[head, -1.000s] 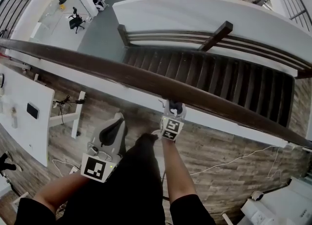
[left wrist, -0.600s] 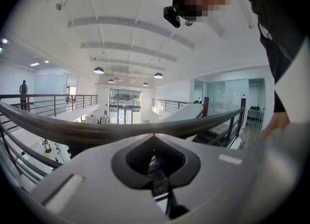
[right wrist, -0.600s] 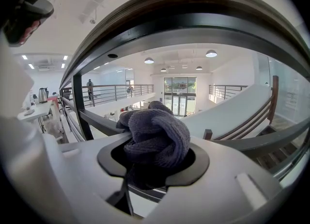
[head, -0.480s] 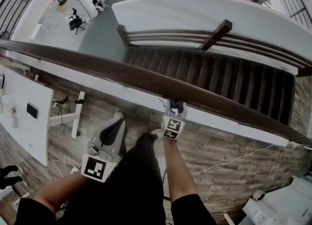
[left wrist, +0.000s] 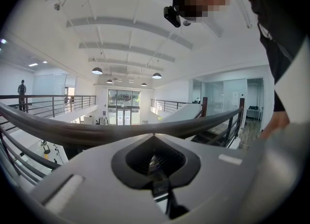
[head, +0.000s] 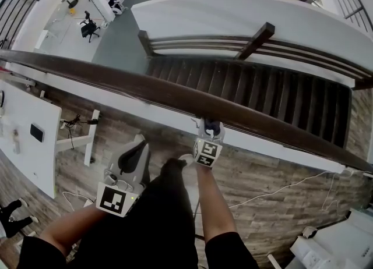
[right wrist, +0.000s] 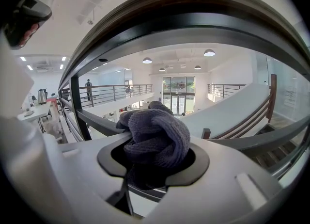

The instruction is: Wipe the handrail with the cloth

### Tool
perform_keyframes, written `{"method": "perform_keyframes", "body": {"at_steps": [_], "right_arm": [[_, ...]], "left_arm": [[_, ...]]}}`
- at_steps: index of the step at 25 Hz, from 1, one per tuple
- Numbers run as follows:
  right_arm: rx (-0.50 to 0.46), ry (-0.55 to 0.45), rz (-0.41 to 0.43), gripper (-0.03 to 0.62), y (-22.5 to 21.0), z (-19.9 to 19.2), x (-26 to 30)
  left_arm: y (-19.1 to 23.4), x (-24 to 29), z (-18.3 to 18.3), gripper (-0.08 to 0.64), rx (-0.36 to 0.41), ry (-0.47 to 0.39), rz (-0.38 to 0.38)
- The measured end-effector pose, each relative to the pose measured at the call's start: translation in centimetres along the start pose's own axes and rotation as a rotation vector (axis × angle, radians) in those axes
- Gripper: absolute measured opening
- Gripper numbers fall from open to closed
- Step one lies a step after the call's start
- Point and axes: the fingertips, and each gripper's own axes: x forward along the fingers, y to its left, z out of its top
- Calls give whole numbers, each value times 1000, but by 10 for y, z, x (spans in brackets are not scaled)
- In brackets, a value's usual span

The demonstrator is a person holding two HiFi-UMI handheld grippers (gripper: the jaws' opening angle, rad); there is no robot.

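Cloth (right wrist: pixel 155 138) is held bunched in R tongs (head: pixel 208 129) just under near edge of handrail (head: pixel 145 87), whose long axis is laid L-to-R across the front, while L tongs (head: pixel 137 145) are kept closed, empty, farther back.

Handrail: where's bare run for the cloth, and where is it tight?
The dark wooden handrail is bare on top both ways from the right gripper: left past the white desk, right past the brown staircase. It is tight underneath: a black upright post and lower bars stand left of the knitted grey-purple cloth. The left gripper hangs shut, back from the rail.
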Motion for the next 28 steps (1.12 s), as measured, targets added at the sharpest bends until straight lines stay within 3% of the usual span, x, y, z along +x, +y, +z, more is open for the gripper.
{"method": "perform_keyframes", "body": {"at_steps": [28], "right_arm": [[16,12,-63,167,-70,-7,-21]], "left_arm": [[-36,20,-1,0,-5,-15,-36]]}}
